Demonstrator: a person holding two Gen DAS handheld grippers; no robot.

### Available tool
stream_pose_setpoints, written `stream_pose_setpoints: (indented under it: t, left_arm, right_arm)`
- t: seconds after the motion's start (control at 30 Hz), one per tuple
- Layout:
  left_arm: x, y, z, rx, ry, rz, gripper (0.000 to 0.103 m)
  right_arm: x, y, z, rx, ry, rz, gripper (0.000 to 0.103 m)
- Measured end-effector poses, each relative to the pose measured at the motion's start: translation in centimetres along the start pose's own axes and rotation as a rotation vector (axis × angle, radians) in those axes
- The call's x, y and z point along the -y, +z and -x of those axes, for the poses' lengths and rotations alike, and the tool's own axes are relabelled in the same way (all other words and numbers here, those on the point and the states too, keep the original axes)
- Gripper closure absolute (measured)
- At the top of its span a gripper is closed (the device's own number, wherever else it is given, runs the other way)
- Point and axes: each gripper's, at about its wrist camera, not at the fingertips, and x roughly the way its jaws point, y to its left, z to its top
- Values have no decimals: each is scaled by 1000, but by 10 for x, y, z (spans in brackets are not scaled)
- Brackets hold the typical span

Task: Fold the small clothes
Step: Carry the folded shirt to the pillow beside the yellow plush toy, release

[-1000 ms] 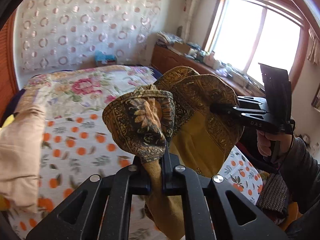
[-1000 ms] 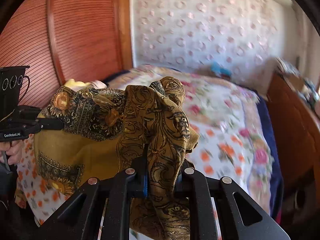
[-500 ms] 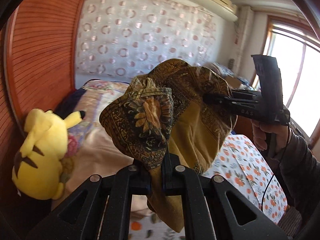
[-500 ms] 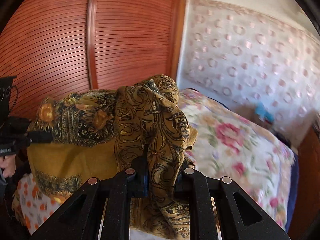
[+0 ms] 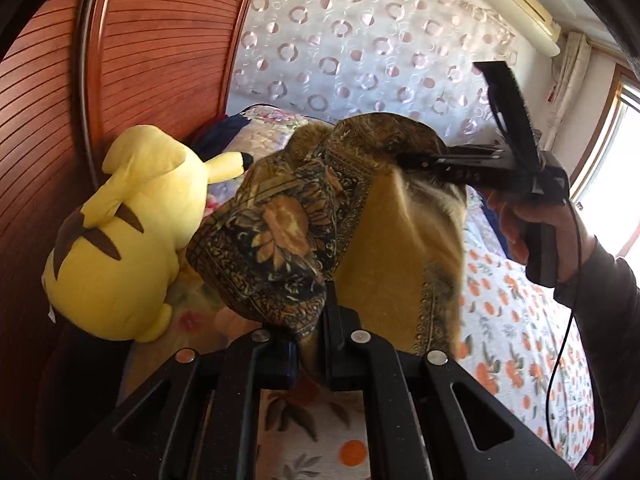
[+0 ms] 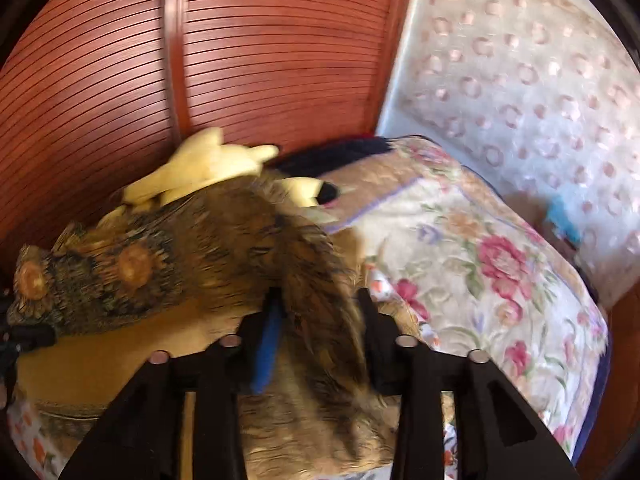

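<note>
Since a second ago both my hands had swung toward the head of the bed, so the window went out to the edge of my left view and the red-brown wooden headboard (image 5: 152, 60) filled the background, with a yellow plush toy (image 5: 120, 240) now lying against it. The orange-spotted sheet (image 5: 520, 320) that was under the cloth before was now mostly on the right side.

My left tongs (image 5: 310, 344) were pressed together on a bunched corner of the brown patterned cloth (image 5: 280, 240); the cloth came up between the two fingers and folded over them. The cloth was in the air above the bed, stretched between my two tools, and its plain mustard inner side (image 5: 384, 264) faced my left camera.

My right tongs (image 6: 320, 312) had just been opening. In the right view the fingers stood clearly apart, and the blue pad (image 6: 266, 344) on the left finger was uncovered. The cloth (image 6: 200, 248) was between the fingers, blurred, and I could not see the pads pressing on it. From the left view, the tip of the right tongs (image 5: 416, 159) was at the upper edge of the cloth, with my right hand (image 5: 536, 232) around the handle.

The flowered quilt (image 6: 480, 260) lay on the far part of the bed, beside the wall with circle pattern (image 5: 360, 40).
</note>
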Motion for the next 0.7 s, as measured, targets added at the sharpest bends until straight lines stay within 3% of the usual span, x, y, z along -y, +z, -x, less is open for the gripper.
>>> stream_pose_setpoints:
  t: [0.1,0.17,0.2,0.3,0.37,0.53,0.7]
  left_arm:
    - [3,-4,4,7,38,-32,74]
    - [0,-4,8,8,28,-38,57]
    - [1,-6,12,12,30,-44,56]
    - [4,-8,24,26,53,-68,43]
    - [9,-9,35,46,69,-88,29]
    - [37,-13,66,107,111,-166,21]
    - [73,-24,86,139,86,-240,21]
  right_arm:
    - [15,-3,9,74,-51,-64,51]
    - [17,-14,22,124,-27,-106,51]
    - [17,-19,27,143,-8,-122,51]
    - [11,-41,36,171,1,-143,51]
    - [10,-57,37,156,18,-162,51]
    - [1,-75,59,165,20,-199,51]
    - [-29,-112,147,212,6,-230,51]
